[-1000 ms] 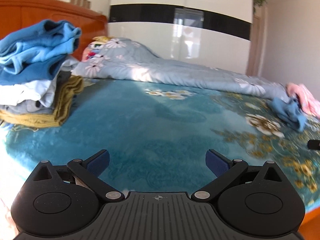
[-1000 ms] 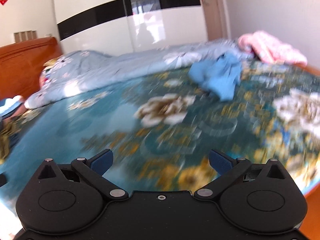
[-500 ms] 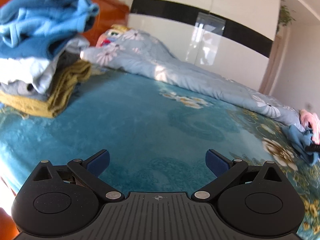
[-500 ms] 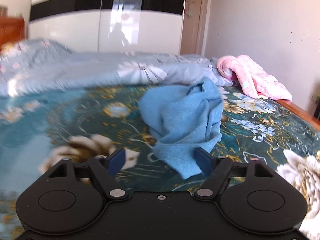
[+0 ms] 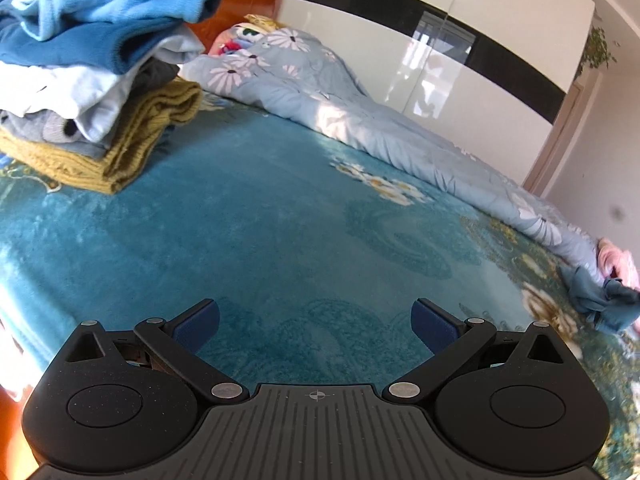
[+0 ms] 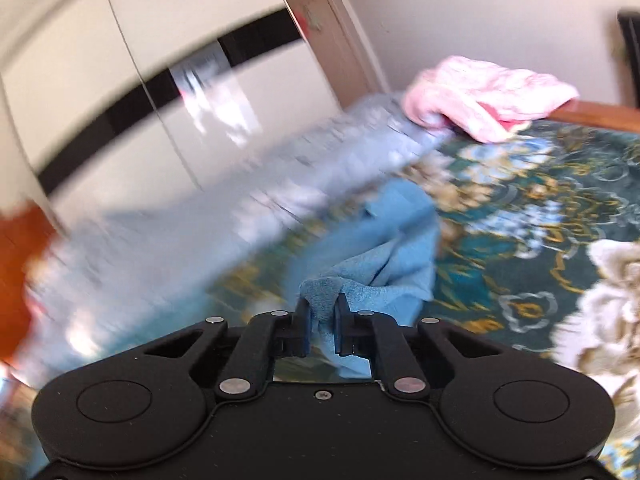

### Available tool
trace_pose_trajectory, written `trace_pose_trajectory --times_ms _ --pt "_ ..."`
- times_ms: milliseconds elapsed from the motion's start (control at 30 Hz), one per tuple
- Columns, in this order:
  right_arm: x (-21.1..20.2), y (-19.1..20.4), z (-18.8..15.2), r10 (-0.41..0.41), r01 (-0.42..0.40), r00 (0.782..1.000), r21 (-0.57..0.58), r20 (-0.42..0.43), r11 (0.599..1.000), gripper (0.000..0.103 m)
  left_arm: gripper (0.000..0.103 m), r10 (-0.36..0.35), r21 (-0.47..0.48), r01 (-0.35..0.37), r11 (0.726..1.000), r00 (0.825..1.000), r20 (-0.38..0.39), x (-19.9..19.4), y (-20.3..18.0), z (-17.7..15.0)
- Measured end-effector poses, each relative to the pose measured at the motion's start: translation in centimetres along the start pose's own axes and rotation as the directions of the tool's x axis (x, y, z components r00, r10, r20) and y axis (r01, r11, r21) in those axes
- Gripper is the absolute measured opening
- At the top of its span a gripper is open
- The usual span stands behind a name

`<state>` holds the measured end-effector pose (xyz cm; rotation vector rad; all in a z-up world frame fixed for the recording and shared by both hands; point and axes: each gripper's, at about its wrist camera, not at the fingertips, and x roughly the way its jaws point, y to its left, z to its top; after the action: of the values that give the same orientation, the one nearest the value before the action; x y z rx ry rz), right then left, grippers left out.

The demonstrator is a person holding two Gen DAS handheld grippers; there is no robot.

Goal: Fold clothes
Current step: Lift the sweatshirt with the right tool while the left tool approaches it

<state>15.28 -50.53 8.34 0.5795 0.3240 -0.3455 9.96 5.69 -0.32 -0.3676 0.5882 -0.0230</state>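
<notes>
The right gripper (image 6: pixel 322 312) is tilted, its jaws pinched onto a fold of the blue garment (image 6: pixel 384 248), which trails up toward frame centre — half a second ago the jaws stood wide apart before it. The left gripper (image 5: pixel 315 320) hovers spread wide over the teal bedspread (image 5: pixel 260 232), holding nothing; the folded stack (image 5: pixel 92 64) sits upper left.

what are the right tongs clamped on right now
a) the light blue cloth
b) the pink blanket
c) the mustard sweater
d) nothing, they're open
a: the right tongs are shut with a fold of the light blue cloth pinched between the fingers, while the pink blanket lies apart at the bed's far edge.
</notes>
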Motion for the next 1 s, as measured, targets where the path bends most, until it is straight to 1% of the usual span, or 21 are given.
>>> trace_pose_trajectory --times_ms 67,133,167,233,300,367,400,467,500,600,633,667,700,767,833,900,967,1000 --pt "-1.8 1.6 0.9 0.103 -0.103 0.995 0.022 0.013 0.994 0.011 0.103 -0.010 -0.014 0.010 1.000 1.000 0.006 -0.7 0.1 0.2" --pt "-3.4 3.5 1.4 0.206 -0.206 0.978 0.037 0.017 0.978 0.011 0.103 -0.021 -0.028 0.022 0.999 1.000 0.016 -1.5 0.2 0.3" --pt "-4.0 4.6 1.5 0.261 -0.261 0.965 0.044 0.013 0.964 0.011 0.103 -0.028 -0.034 0.029 0.999 0.999 0.022 -1.9 0.3 0.3" --pt "-4.9 7.0 1.5 0.363 -0.362 0.932 0.060 -0.001 0.930 0.011 0.103 -0.039 -0.037 0.040 0.999 0.999 0.026 -2.7 0.3 0.3" --pt "-5.4 9.6 1.4 0.461 -0.458 0.887 0.088 -0.021 0.885 0.012 0.103 -0.047 -0.036 0.048 0.998 0.999 0.028 -3.4 0.3 0.4" --pt "-5.8 12.6 1.3 0.555 -0.549 0.832 0.104 -0.031 0.829 0.012 0.103 -0.051 -0.035 0.052 0.998 0.998 0.036 -4.1 0.4 0.6" --pt "-6.1 14.0 1.3 0.599 -0.592 0.800 0.113 -0.035 0.798 0.012 0.103 -0.050 -0.036 0.051 0.998 0.998 0.043 -4.5 0.4 0.6" --pt "-6.7 16.7 1.4 0.687 -0.677 0.726 0.149 -0.025 0.721 0.012 0.103 -0.047 -0.038 0.049 0.998 0.997 0.056 -5.2 0.6 0.8" --pt "-7.1 17.9 1.6 0.721 -0.711 0.693 0.153 -0.014 0.687 0.012 0.103 -0.043 -0.042 0.046 0.998 0.997 0.063 -5.5 0.8 1.0" --pt "-8.7 20.2 2.6 0.769 -0.762 0.639 0.150 0.021 0.630 0.012 0.103 -0.032 -0.052 0.036 0.998 0.996 0.078 -6.2 1.4 1.2" --pt "-9.0 20.2 2.9 0.771 -0.765 0.636 0.153 0.029 0.625 0.012 0.103 -0.028 -0.055 0.032 0.998 0.996 0.081 -6.4 1.6 1.3" --pt "-9.2 20.1 3.2 0.773 -0.767 0.634 0.156 0.038 0.622 0.012 0.103 -0.025 -0.058 0.030 0.998 0.996 0.084 -6.6 1.8 1.3" --pt "-9.4 19.8 3.3 0.760 -0.755 0.649 0.160 0.045 0.636 0.012 0.103 -0.023 -0.061 0.028 0.998 0.996 0.084 -6.6 1.9 1.2" --pt "-8.8 17.9 3.3 0.723 -0.717 0.689 0.185 0.045 0.672 0.012 0.103 -0.020 -0.064 0.025 0.998 0.997 0.080 -6.7 2.3 1.3" --pt "-7.3 15.1 2.6 0.647 -0.639 0.762 0.203 0.032 0.742 0.012 0.103 -0.019 -0.064 0.023 0.998 0.997 0.072 -6.7 2.4 1.2" --pt "-6.2 12.0 1.8 0.559 -0.546 0.829 0.233 0.012 0.804 0.012 0.103 -0.023 -0.062 0.027 0.998 0.998 0.062 -6.5 2.3 1.1" --pt "-4.8 8.8 0.0 0.443 -0.425 0.896 0.238 -0.026 0.873 0.012 0.103 -0.030 -0.055 0.033 0.998 0.998 0.053 -6.2 2.2 1.0" --pt "-4.1 7.2 -0.9 0.381 -0.361 0.923 0.238 -0.045 0.902 0.012 0.103 -0.032 -0.050 0.035 0.998 0.998 0.047 -6.0 2.1 0.9"
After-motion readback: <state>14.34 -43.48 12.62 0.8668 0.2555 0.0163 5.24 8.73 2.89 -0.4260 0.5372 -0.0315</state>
